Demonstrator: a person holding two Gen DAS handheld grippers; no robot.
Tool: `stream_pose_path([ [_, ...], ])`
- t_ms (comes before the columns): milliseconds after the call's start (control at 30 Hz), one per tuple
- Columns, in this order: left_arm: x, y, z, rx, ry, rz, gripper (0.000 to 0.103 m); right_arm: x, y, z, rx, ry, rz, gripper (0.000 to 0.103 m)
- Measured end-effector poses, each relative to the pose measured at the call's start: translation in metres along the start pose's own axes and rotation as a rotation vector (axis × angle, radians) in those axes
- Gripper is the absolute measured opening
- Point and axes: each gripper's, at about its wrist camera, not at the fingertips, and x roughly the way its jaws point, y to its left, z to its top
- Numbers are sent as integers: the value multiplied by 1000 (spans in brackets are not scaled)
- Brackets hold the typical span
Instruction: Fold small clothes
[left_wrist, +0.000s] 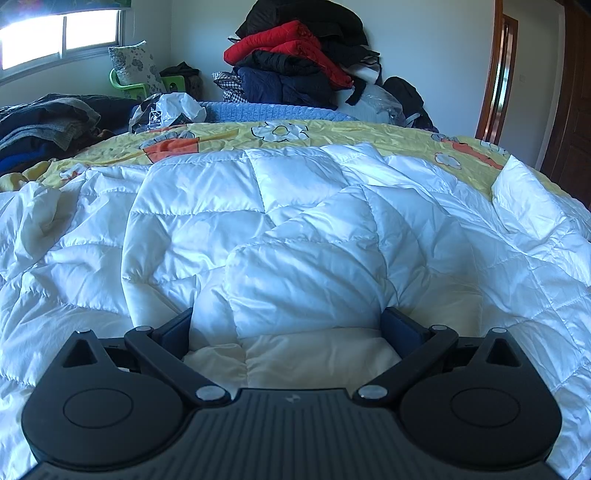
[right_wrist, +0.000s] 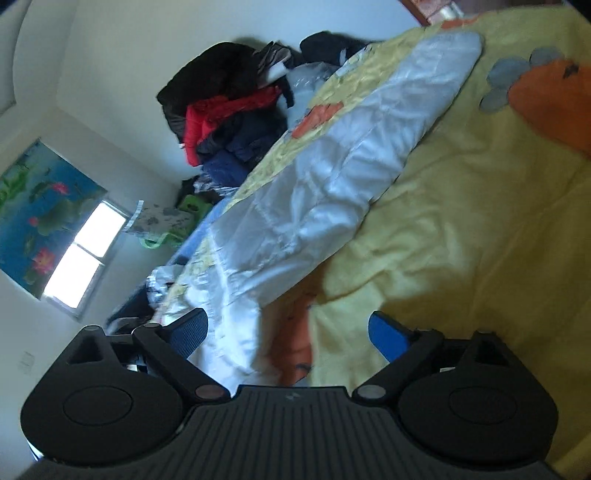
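A white quilted puffy garment (left_wrist: 295, 221) lies spread over the yellow flowered bedspread (left_wrist: 332, 133). My left gripper (left_wrist: 288, 321) is open with its jaws wide apart, pushed low into the garment's near edge, and white fabric bulges between the fingers. In the right wrist view the frame is tilted. The same white garment (right_wrist: 332, 177) runs as a long strip across the bedspread (right_wrist: 480, 221). My right gripper (right_wrist: 291, 332) is open and empty; its left finger lies against the garment's near end and its right finger hangs over bare bedspread.
A tall pile of dark and red coats (left_wrist: 299, 59) stands behind the bed against the wall. Dark clothes (left_wrist: 44, 122) and a plastic bag (left_wrist: 166, 110) lie at the far left. A wooden door (left_wrist: 569, 92) is at the right. A window (right_wrist: 85, 254) is on the left wall.
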Motion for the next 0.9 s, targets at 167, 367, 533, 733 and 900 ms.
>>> stream_pose_path([
  [167, 1, 1, 0, -6, -1, -4, 103, -1, -24, 28, 75, -87, -52, 96],
  [367, 0, 2, 0, -17, -5, -11, 103, 9, -53, 76, 240, -194, -88, 98],
  [533, -1, 6, -1, -34, -10, -23, 103, 33, -74, 112, 326, -240, -77, 99],
  [733, -1, 7, 0, -47, -14, -32, 103, 61, -72, 130, 176, -292, -156, 99],
  [900, -2, 9, -1, -60, -19, -39, 103, 69, -66, 131, 64, -310, -211, 80],
])
